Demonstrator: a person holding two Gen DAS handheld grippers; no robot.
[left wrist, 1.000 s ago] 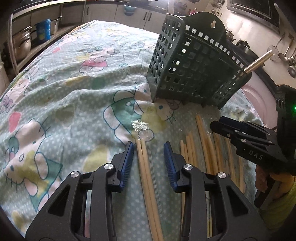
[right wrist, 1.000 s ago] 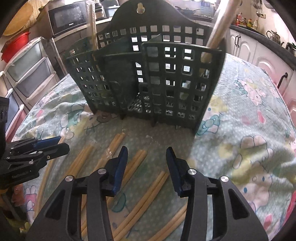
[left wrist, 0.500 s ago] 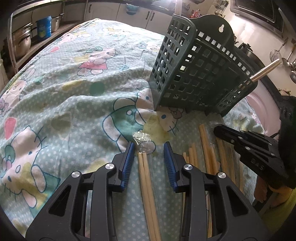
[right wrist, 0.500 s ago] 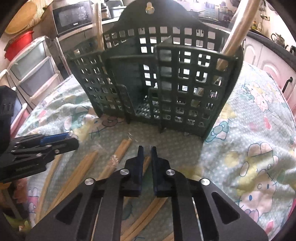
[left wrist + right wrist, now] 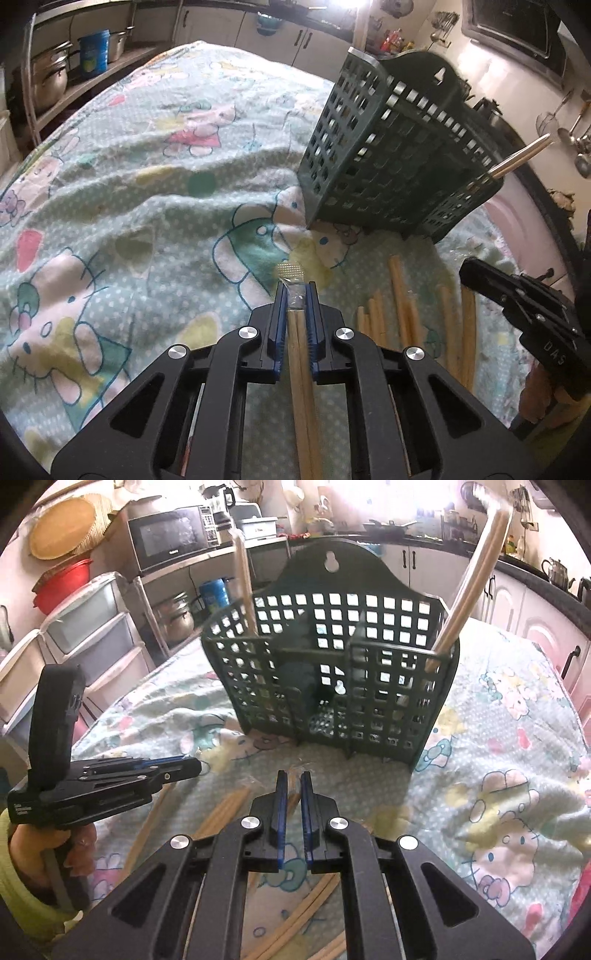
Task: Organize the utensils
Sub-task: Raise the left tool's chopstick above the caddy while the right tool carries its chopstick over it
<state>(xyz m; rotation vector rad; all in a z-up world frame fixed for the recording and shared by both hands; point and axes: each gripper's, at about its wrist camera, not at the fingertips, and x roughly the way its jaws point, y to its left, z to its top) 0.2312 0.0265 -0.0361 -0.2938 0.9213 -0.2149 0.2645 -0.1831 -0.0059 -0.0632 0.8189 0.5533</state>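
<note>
A dark green lattice utensil basket (image 5: 391,155) (image 5: 332,679) stands on the cartoon-print cloth. Chopstick pairs poke up from its left compartment (image 5: 245,583) and its right compartment (image 5: 469,587). My left gripper (image 5: 295,291) (image 5: 184,764) is closing on a plastic-wrapped chopstick pair (image 5: 301,347), pads pressing it, wrapper tip poking out ahead. My right gripper (image 5: 293,781) (image 5: 467,267) is shut on another chopstick pair (image 5: 293,794), raised above the cloth in front of the basket. Several loose chopsticks (image 5: 402,314) (image 5: 229,805) lie between the two grippers.
The cloth-covered table (image 5: 147,177) stretches left of the basket. Stacked plastic drawers (image 5: 74,638) and a microwave (image 5: 170,535) stand behind at the left. Kitchen cabinets (image 5: 517,602) run behind at the right. A hand in a yellow sleeve (image 5: 33,864) holds the left gripper.
Both grippers went from open to shut on chopstick pairs, the right first, the left last. The right gripper has since risen with its pair, toward the basket.
</note>
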